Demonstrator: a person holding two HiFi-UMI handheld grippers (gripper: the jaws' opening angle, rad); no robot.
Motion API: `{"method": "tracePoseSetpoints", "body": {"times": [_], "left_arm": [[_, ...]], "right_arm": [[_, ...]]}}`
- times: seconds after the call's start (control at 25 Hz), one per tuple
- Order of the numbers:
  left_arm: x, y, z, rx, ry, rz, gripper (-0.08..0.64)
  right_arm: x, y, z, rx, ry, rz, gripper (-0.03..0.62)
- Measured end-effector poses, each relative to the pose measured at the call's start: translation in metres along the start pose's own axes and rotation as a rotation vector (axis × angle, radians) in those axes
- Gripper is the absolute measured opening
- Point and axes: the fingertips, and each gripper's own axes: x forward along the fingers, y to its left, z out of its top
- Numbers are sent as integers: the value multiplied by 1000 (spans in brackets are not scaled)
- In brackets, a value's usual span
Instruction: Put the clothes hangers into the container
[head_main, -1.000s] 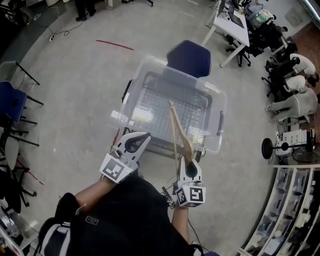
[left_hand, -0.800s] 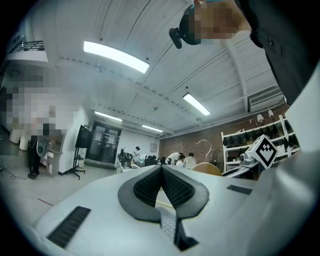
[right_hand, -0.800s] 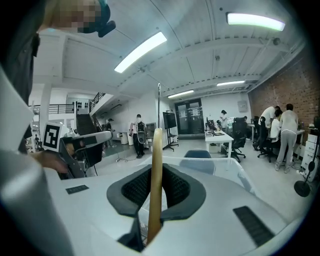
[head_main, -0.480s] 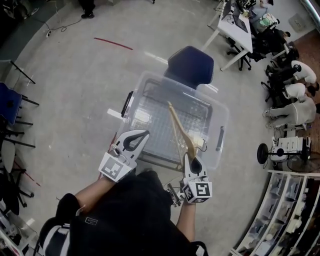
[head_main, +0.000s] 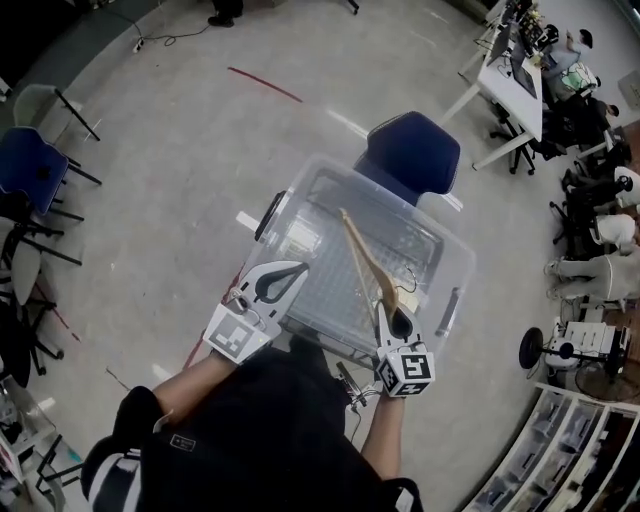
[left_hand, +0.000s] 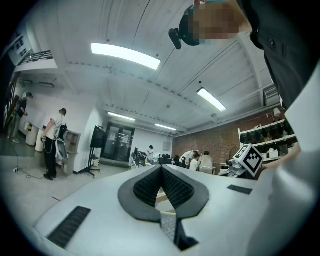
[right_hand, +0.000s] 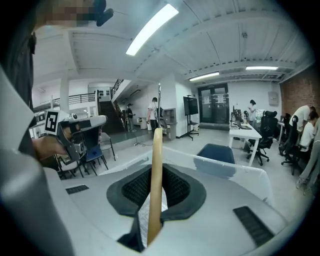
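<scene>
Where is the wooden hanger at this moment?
In the head view, the light wooden clothes hanger is clamped in the right hand-held gripper, right of centre. It slants over the clear plastic container, with the blue chair beyond.

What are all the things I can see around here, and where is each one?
Clear plastic storage container: one, see-through with dark handles, centre of the floor in front of the person.
Pale wooden clothes hanger: one, light wood, slanting over the container.
Dark blue padded chair: one, just beyond the container.
Blue chair with black legs: one, at the left edge.
White desk: one, top right, with people seated near it.
Red floor line: one, upper left of the container.
Left gripper: one, white and grey, fingers shut and empty, by the container's near left corner.
Right gripper: one, white and grey, fingers shut on the hanger.
</scene>
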Motion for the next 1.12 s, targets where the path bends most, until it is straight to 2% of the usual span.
{"method": "tracePoseSetpoints", "body": {"times": [0.36,0.68,1.12], "left_arm": [[31,5,-4,5,4,83,25],[64,-2,-19,5,35,94,25],[81,2,-32,15,79,101,25]], "right_arm": [[47,-30,-33,-5,92,147,71],[90,-56,-88,36,198,239,71],[138,-51,-167,79,329,375,70]]}}
